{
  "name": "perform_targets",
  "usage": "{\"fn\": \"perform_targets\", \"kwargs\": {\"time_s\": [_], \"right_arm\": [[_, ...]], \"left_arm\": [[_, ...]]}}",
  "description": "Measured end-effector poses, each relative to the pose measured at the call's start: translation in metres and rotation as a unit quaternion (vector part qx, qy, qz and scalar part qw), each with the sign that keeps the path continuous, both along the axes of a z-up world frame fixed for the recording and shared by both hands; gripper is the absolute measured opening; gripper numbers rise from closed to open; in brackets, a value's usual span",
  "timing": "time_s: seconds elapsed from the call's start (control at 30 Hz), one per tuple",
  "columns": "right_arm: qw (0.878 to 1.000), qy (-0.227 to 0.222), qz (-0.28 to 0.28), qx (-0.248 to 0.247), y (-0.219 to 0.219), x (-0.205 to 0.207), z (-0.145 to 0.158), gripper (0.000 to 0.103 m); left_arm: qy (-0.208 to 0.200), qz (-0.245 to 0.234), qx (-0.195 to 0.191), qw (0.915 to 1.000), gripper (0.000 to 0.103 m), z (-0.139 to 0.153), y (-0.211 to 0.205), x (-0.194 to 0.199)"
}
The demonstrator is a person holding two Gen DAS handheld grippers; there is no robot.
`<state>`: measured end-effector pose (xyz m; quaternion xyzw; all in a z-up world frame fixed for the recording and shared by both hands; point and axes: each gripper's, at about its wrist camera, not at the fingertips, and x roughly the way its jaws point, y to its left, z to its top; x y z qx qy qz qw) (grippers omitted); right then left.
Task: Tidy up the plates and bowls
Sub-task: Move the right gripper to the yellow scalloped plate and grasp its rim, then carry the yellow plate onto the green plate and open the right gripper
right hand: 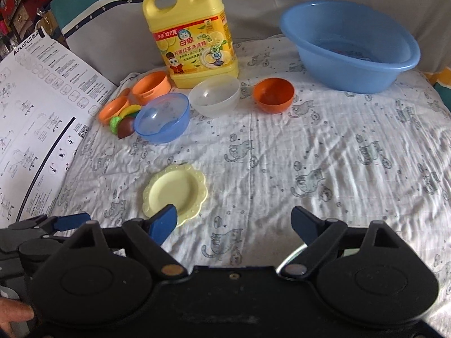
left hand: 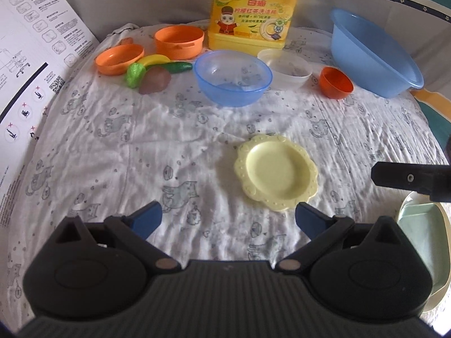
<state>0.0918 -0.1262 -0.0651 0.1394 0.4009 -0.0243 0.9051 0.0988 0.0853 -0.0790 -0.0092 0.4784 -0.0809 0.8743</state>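
A pale yellow scalloped plate (left hand: 276, 171) (right hand: 174, 191) lies on the cat-print cloth, just ahead of both grippers. My left gripper (left hand: 228, 219) is open and empty, the plate just past its right finger. My right gripper (right hand: 234, 225) is open and empty, the plate by its left finger. Further back stand a clear blue bowl (left hand: 233, 76) (right hand: 163, 117), a clear white bowl (left hand: 286, 68) (right hand: 214, 94) and a small orange bowl (left hand: 336, 82) (right hand: 273, 94). A pale green tray (left hand: 422, 242) lies at the right edge of the left wrist view, under the right gripper's finger (left hand: 406, 178).
A big blue basin (left hand: 372, 53) (right hand: 349, 46) stands at the back right. A yellow detergent jug (left hand: 251, 11) (right hand: 194, 39) stands at the back. Orange toy pot (left hand: 179, 40), orange dish (left hand: 119, 57) and toy food (left hand: 153, 70) sit back left. A printed sheet (right hand: 33, 118) leans at left.
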Motion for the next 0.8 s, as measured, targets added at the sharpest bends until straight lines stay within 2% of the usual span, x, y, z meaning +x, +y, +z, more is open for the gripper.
{"fn": "perform_targets", "kwargs": {"time_s": [0.2, 0.27, 0.4, 0.47, 0.67, 0.7, 0.77, 0.8], "right_arm": [[1.0, 0.015, 0.008, 0.014, 0.013, 0.037, -0.013, 0.089], [1.0, 0.017, 0.011, 0.018, 0.016, 0.046, -0.017, 0.088], [0.999, 0.024, 0.021, 0.025, 0.02, 0.063, -0.027, 0.077], [0.999, 0.027, 0.024, 0.027, 0.022, 0.07, -0.032, 0.07], [0.998, 0.038, 0.033, 0.032, 0.025, 0.08, -0.045, 0.046], [0.998, 0.041, 0.033, 0.034, 0.025, 0.081, -0.048, 0.039], [0.998, 0.035, 0.033, 0.033, 0.026, 0.08, -0.05, 0.037], [0.998, 0.034, 0.036, 0.032, 0.028, 0.079, -0.05, 0.031]], "left_arm": [[0.006, -0.006, -0.009, 0.9999, 0.102, -0.012, -0.001, 0.021], [0.006, -0.012, -0.013, 0.9998, 0.099, -0.015, -0.003, 0.026], [0.012, -0.022, -0.025, 0.9994, 0.09, -0.022, -0.007, 0.038], [0.017, -0.027, -0.034, 0.9989, 0.08, -0.025, -0.008, 0.042], [0.005, -0.041, -0.038, 0.9984, 0.063, -0.025, -0.011, 0.043], [0.004, -0.043, -0.036, 0.9984, 0.061, -0.025, -0.011, 0.043], [0.001, -0.047, -0.032, 0.9984, 0.052, -0.025, -0.012, 0.042], [0.0, -0.051, -0.03, 0.9983, 0.05, -0.025, -0.013, 0.042]]}}
